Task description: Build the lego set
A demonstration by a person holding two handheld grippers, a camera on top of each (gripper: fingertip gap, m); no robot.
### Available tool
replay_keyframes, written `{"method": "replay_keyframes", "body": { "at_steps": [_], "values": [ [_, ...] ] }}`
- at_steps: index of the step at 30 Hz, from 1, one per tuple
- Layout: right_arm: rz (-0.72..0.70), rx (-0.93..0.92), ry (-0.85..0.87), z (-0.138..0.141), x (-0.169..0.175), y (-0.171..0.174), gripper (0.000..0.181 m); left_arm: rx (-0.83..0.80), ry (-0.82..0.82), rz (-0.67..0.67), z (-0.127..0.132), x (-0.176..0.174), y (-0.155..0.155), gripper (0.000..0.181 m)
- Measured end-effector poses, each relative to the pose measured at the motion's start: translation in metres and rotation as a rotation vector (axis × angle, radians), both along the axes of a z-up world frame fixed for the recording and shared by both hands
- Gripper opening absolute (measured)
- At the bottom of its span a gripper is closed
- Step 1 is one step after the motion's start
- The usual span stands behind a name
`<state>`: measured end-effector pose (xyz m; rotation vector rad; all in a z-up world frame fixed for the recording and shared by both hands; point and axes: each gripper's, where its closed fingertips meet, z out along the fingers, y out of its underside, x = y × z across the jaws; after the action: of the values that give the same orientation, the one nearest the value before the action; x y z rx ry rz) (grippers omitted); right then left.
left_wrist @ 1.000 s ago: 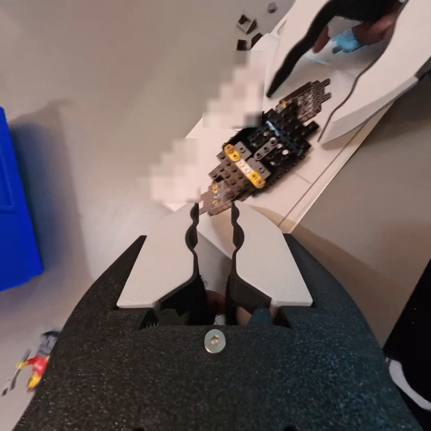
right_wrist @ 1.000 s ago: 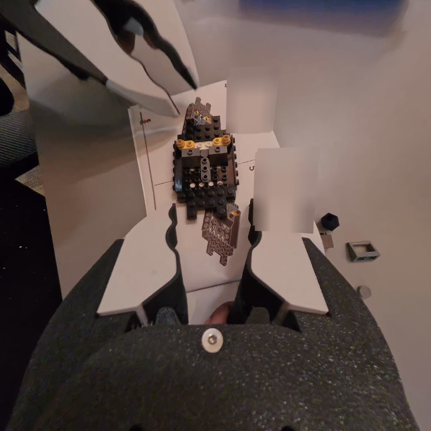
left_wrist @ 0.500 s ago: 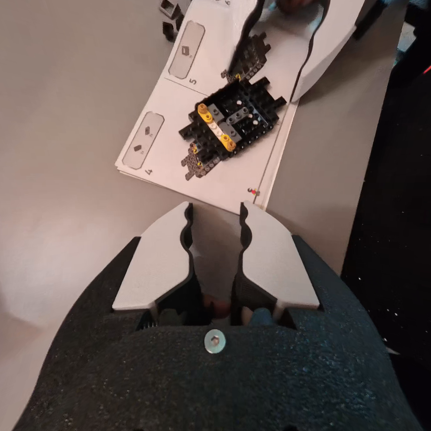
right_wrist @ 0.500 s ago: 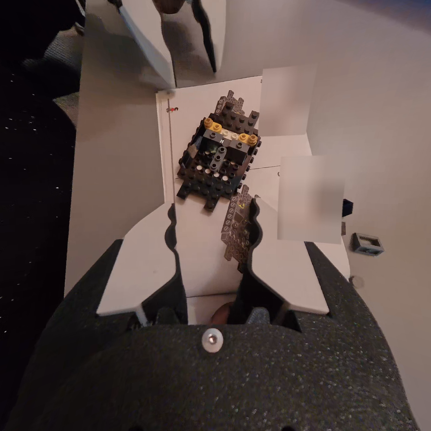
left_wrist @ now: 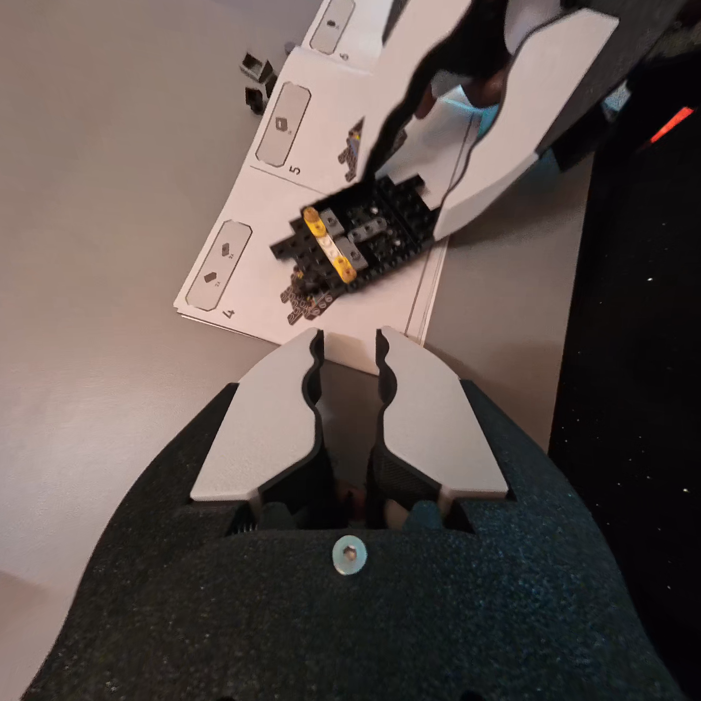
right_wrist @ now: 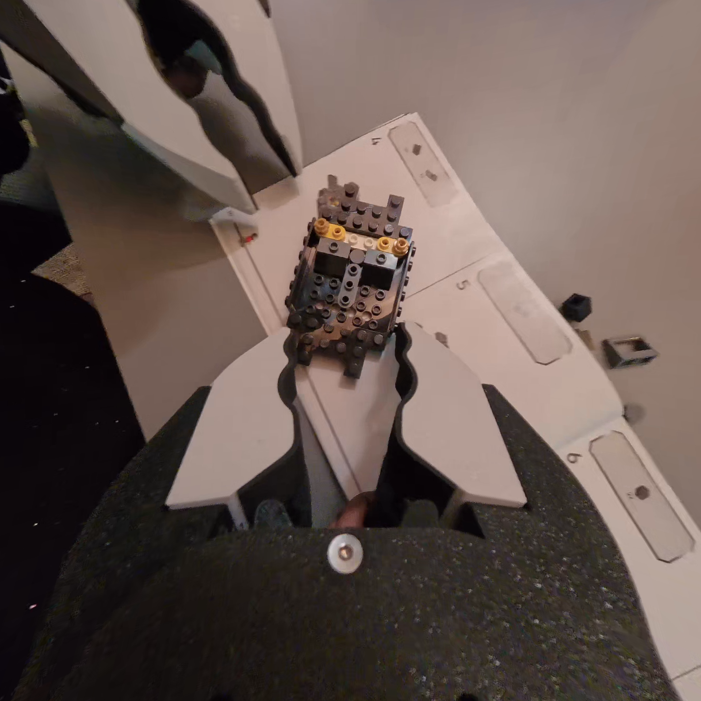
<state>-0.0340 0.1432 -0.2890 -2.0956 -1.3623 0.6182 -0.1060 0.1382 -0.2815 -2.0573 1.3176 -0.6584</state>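
A mostly black lego build (right_wrist: 352, 280) with yellow, white and grey pieces on top lies on an open instruction booklet (right_wrist: 455, 242). My right gripper (right_wrist: 343, 332) is open, with its fingertips on either side of the build's near end. I cannot tell whether they touch it. My left gripper (left_wrist: 349, 333) is open and empty, over the booklet's (left_wrist: 242, 235) near edge, a short way from the build (left_wrist: 352, 242). The right gripper (left_wrist: 402, 206) shows at the build's far end in the left wrist view. The left gripper (right_wrist: 273, 189) shows beyond the build in the right wrist view.
Small loose black and grey pieces lie on the grey table beside the booklet (left_wrist: 256, 81), among them a black block (right_wrist: 576, 305) and a grey frame piece (right_wrist: 629, 351). The table edge and dark floor (left_wrist: 626, 379) run close along the booklet's other side. The black block (right_wrist: 576, 305) is closer to my right gripper, around 8 cm from its tips; the left tips are 15 cm off. Look for it in the left wrist view (left_wrist: 254, 97) too.
My right gripper has moved forward and now has the build's near end between its fingertips, with the gap slightly narrower. My left gripper swung round and backed off to the booklet's edge.
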Motion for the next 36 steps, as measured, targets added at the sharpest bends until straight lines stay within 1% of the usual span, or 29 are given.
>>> {"method": "replay_keyframes", "body": {
  "at_steps": [1,3,5,6,8,9,11,12,14,15,19,22,24,27,29,31,33,36],
  "values": [
    [0.009,0.003,-0.001,0.000,-0.001,-0.003,0.050,0.007,-0.007,-0.002,0.001,0.001,0.000,0.026],
    [0.033,0.014,0.017,0.000,0.000,-0.006,0.054,0.008,0.013,-0.005,-0.002,0.001,0.000,0.026],
    [0.037,0.000,0.039,0.002,0.007,-0.007,0.056,-0.026,0.036,-0.015,-0.007,-0.001,-0.005,0.024],
    [0.032,0.007,0.048,0.004,0.013,-0.006,0.056,-0.034,0.021,-0.021,-0.007,0.000,-0.007,0.023],
    [0.009,0.060,0.043,0.007,0.029,0.003,0.050,-0.071,0.003,-0.049,-0.007,0.001,-0.014,0.018],
    [-0.008,0.090,0.044,0.009,0.036,0.009,0.045,-0.085,0.008,-0.057,-0.007,0.002,-0.016,0.017],
    [-0.074,0.144,0.043,0.012,0.052,0.023,0.031,-0.082,0.014,-0.071,-0.007,0.004,-0.018,0.018],
    [-0.103,0.153,0.022,0.010,0.060,0.028,0.030,-0.066,0.011,-0.075,-0.006,0.005,-0.018,0.021],
    [-0.095,0.113,-0.024,-0.002,0.069,0.026,0.028,-0.045,-0.011,-0.082,-0.002,0.007,-0.018,0.022],
    [-0.086,0.111,-0.007,-0.001,0.069,0.024,0.028,-0.040,-0.023,-0.077,0.001,0.007,-0.017,0.022],
    [-0.044,0.073,-0.030,-0.002,0.075,0.018,0.025,0.011,-0.037,-0.008,0.004,0.004,-0.002,0.023],
    [-0.009,0.035,-0.039,0.002,0.075,0.018,0.026,-0.003,-0.055,-0.006,0.001,0.005,0.000,0.025],
    [-0.001,0.053,-0.043,0.008,0.077,0.031,0.027,0.007,-0.050,-0.011,0.000,0.005,0.001,0.025],
    [-0.038,0.123,-0.031,0.023,0.079,0.071,0.026,0.032,-0.073,-0.023,0.002,0.009,0.002,0.025],
    [-0.069,0.139,-0.020,0.027,0.078,0.097,0.022,0.048,-0.080,-0.028,0.002,0.009,0.002,0.025],
    [-0.109,0.100,-0.021,0.021,0.076,0.112,0.022,0.063,-0.084,-0.023,0.003,0.009,0.004,0.025],
    [-0.125,0.042,-0.031,0.011,0.073,0.116,0.032,0.068,-0.105,-0.017,0.006,0.009,0.005,0.027],
    [-0.129,0.041,-0.028,0.004,0.069,0.121,0.034,0.074,-0.133,-0.007,0.009,0.008,0.007,0.028]
  ]
}}
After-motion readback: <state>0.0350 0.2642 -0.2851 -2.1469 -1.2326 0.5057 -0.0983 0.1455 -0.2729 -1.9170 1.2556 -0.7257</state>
